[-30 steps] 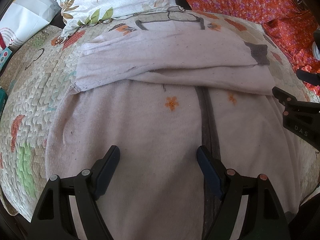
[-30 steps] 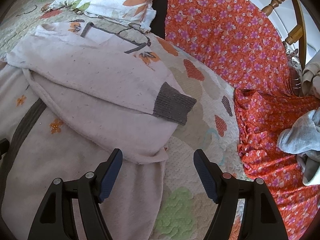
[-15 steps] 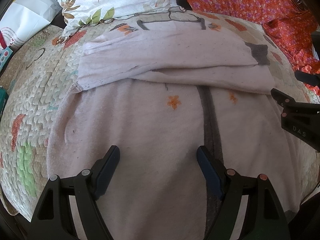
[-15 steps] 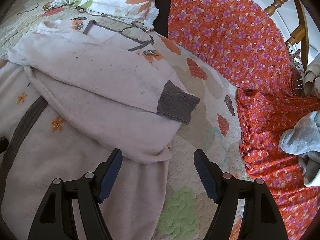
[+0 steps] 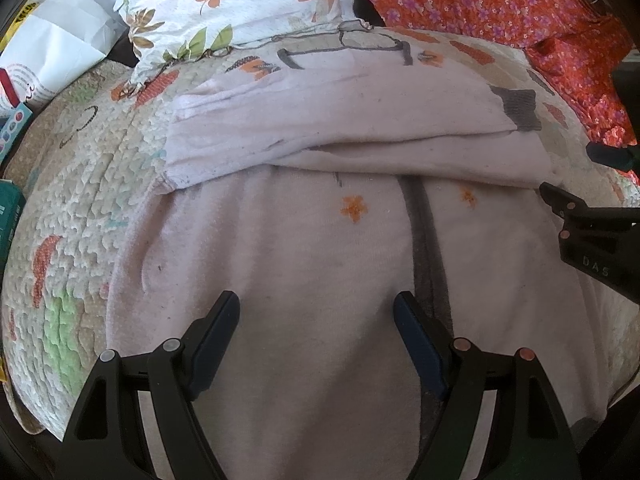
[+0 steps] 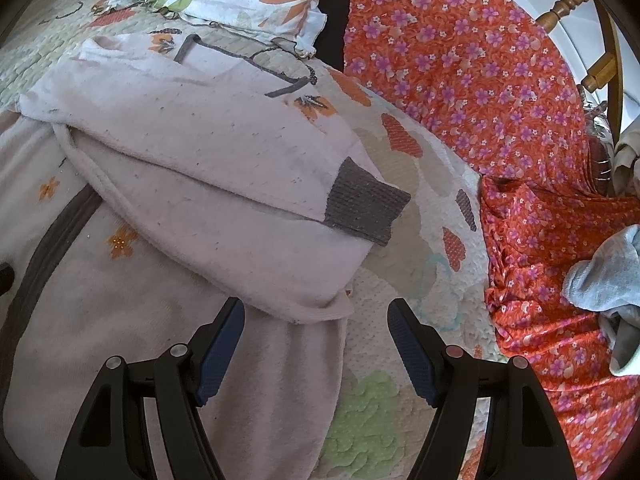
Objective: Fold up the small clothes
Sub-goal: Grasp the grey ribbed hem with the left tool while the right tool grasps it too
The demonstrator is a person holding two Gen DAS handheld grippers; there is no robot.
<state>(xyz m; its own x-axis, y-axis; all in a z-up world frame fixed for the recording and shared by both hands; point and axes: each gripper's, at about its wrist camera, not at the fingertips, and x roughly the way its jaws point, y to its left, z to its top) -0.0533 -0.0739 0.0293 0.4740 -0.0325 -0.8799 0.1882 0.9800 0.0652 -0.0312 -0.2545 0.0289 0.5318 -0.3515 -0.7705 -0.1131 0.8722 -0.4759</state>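
Note:
A pale pink cardigan (image 5: 304,264) with a grey front band and small orange flowers lies flat on the quilt. One sleeve (image 5: 340,120) is folded across its upper part, grey cuff (image 5: 520,108) at the right. My left gripper (image 5: 316,312) hovers open over the cardigan's lower body, nothing between its fingers. In the right wrist view the same cardigan (image 6: 120,320) fills the left side, the folded sleeve's grey cuff (image 6: 366,208) pointing right. My right gripper (image 6: 316,320) stands open just above the cardigan's right edge, below the fold. Its body also shows at the left view's right edge (image 5: 592,240).
A patterned quilt (image 5: 76,208) covers the bed. A floral pillow (image 5: 224,4) lies at the back, white bags (image 5: 60,40) at the back left. Orange flowered cloth (image 6: 480,80) lies to the right, with a grey garment (image 6: 600,276) on it and a wooden chair (image 6: 580,20) behind.

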